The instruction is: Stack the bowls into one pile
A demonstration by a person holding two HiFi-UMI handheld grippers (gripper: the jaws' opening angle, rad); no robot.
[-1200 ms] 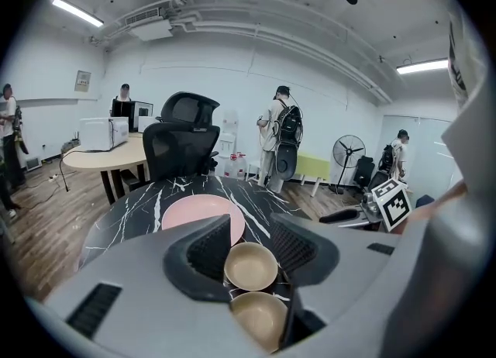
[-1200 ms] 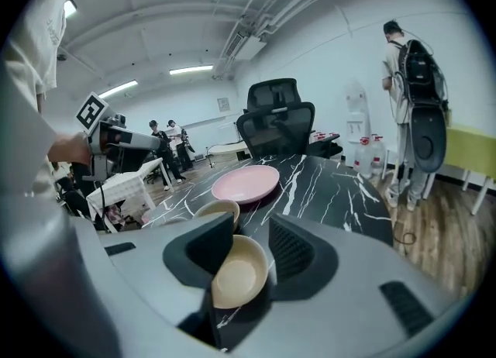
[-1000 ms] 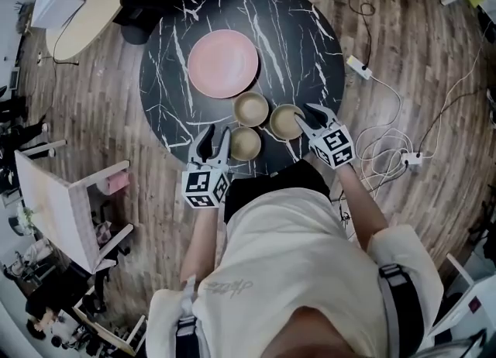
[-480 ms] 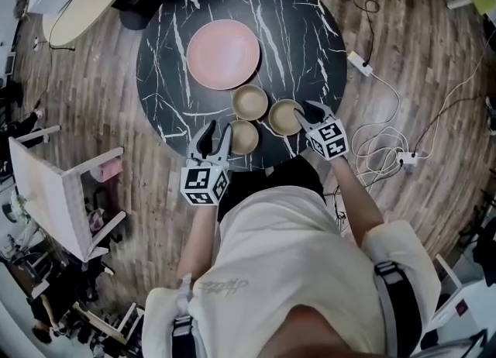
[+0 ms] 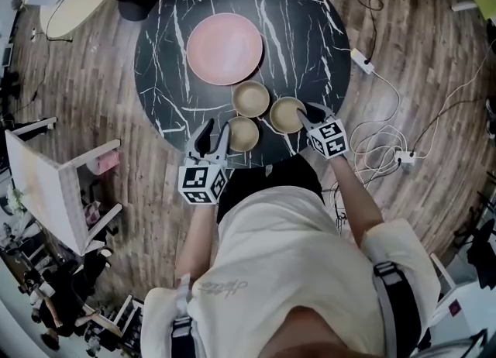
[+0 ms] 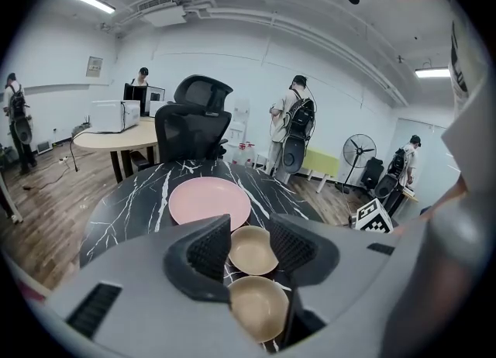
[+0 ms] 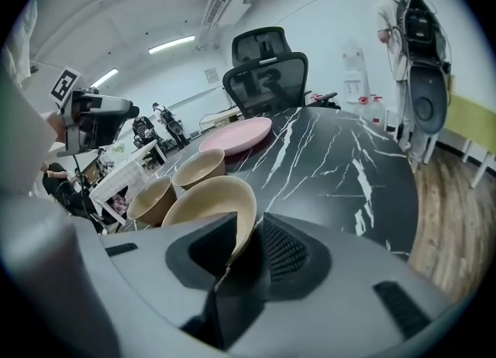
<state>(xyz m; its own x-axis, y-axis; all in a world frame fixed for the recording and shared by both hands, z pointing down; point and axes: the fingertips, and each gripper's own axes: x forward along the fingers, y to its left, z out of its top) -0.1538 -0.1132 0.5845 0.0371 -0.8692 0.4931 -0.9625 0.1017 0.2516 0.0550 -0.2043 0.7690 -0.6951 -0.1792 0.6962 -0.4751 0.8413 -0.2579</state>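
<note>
the right gripper (image 5: 308, 113) had its jaws spread, and they had just been closing, with the near rim of the right bowl (image 5: 285, 114) standing between them. in the right gripper view the thin tan wall of that bowl (image 7: 213, 201) lay against one jaw of the gripper (image 7: 248, 228), with a gap showing before the other pad, so the pinch looked not yet made.

the left gripper (image 5: 215, 133) hung at the table's near edge with its jaws apart and nothing between them. the near bowl (image 5: 243, 133) sat just ahead of and below it. in the left gripper view this gripper (image 6: 249, 225) framed two bowls through its gap without touching either.

the three tan bowls stood in a tight cluster near the person's edge of the black marble table (image 5: 310, 31). the far bowl (image 5: 251, 98) sat just behind the other two. all three rested singly on the tabletop, none inside another.

a pink plate (image 5: 225, 48) lay further back, empty.

judged from this, the stacking had barely begun: the first pick-up was under way and every bowl was left to pile.
</note>
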